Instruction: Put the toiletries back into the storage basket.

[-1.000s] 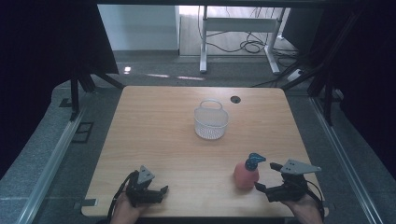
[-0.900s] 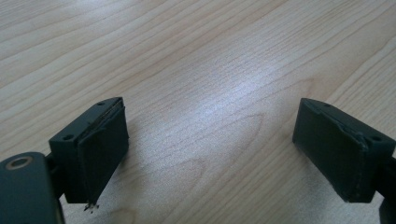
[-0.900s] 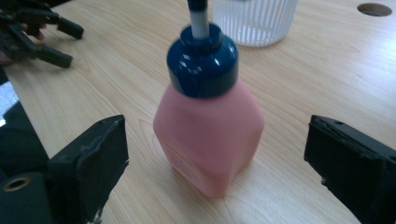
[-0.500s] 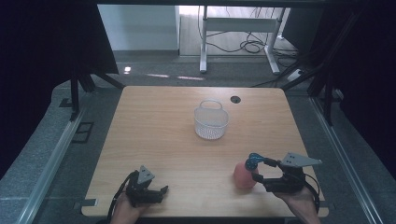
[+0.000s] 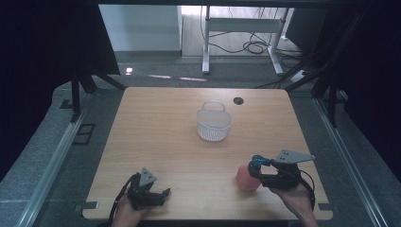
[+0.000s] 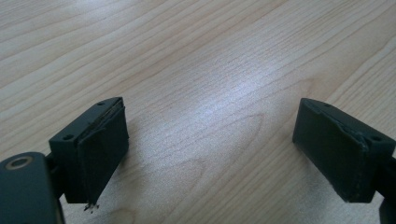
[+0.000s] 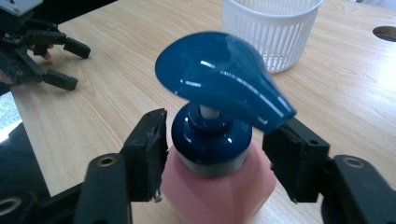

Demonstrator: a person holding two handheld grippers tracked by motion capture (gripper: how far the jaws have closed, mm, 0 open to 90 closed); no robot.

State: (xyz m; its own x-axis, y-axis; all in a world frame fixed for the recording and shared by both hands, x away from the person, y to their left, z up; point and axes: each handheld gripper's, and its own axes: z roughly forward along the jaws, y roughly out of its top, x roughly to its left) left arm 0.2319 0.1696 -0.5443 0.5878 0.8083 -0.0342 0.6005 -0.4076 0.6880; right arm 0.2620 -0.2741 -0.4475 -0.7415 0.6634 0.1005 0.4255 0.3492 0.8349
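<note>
A pink pump bottle (image 5: 245,179) with a blue pump head (image 7: 219,77) stands upright near the table's front right. My right gripper (image 5: 259,171) reaches it from the right. In the right gripper view its jaws (image 7: 215,154) flank the bottle's blue collar (image 7: 210,140): the left pad is at the collar and a small gap shows at the right pad. My left gripper (image 5: 158,196) rests open at the front left over bare wood, and the left gripper view shows nothing between its jaws (image 6: 212,144).
A white slatted basket (image 5: 213,124) with a handle stands at mid-table, seen behind the bottle as the basket (image 7: 271,32). A cable hole (image 5: 238,100) lies at the back. The wooden table (image 5: 156,132) has bare room on its left half. My left gripper (image 7: 51,60) appears far off.
My right gripper has moved left from beside the bottle until its jaws straddle the pump neck. The left gripper has stayed still.
</note>
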